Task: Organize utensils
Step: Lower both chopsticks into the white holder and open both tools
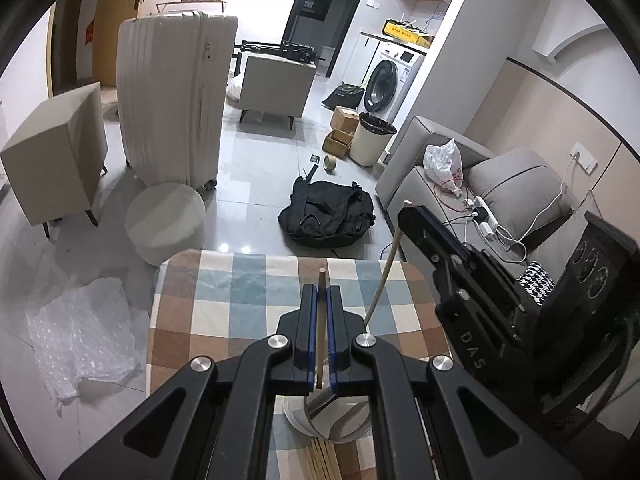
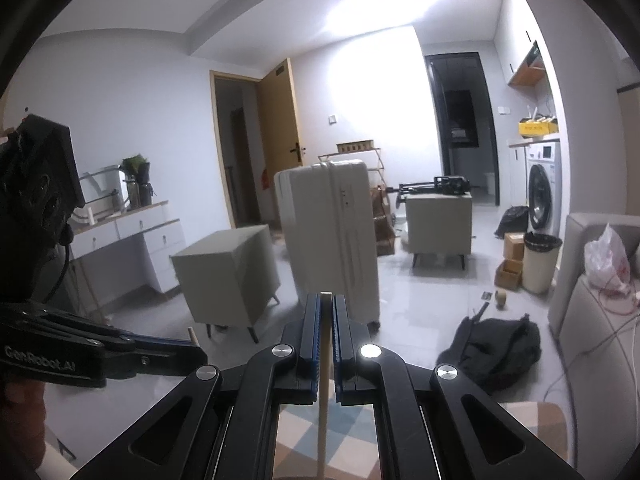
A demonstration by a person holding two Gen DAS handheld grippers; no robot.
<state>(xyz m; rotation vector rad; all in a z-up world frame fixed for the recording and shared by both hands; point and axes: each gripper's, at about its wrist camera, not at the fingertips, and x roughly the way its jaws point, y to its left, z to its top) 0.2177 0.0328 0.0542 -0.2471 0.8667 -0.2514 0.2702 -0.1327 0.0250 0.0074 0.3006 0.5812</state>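
My left gripper [image 1: 322, 294] is shut on a thin brown wooden chopstick [image 1: 321, 332], which runs along its blue pads above the checkered tablecloth [image 1: 224, 300]. Under the jaws sits a white cup [image 1: 304, 420], and several wooden sticks [image 1: 320, 456] lie at the bottom edge. To the right, my right gripper [image 1: 414, 216] holds a pale chopstick [image 1: 382, 280] that slants down toward the cup. In the right wrist view, the right gripper [image 2: 326, 300] is shut on that pale chopstick [image 2: 324, 380]. The left gripper [image 2: 188, 354] reaches in from the left there, a stick tip [image 2: 193, 334] poking past it.
Beyond the table's far edge stand a round stool [image 1: 166, 220], a white suitcase [image 1: 176, 96] and a black bag [image 1: 328, 214] on the floor. A grey sofa [image 1: 516, 188] with cables is on the right. Bubble wrap [image 1: 80, 340] lies on the floor at left.
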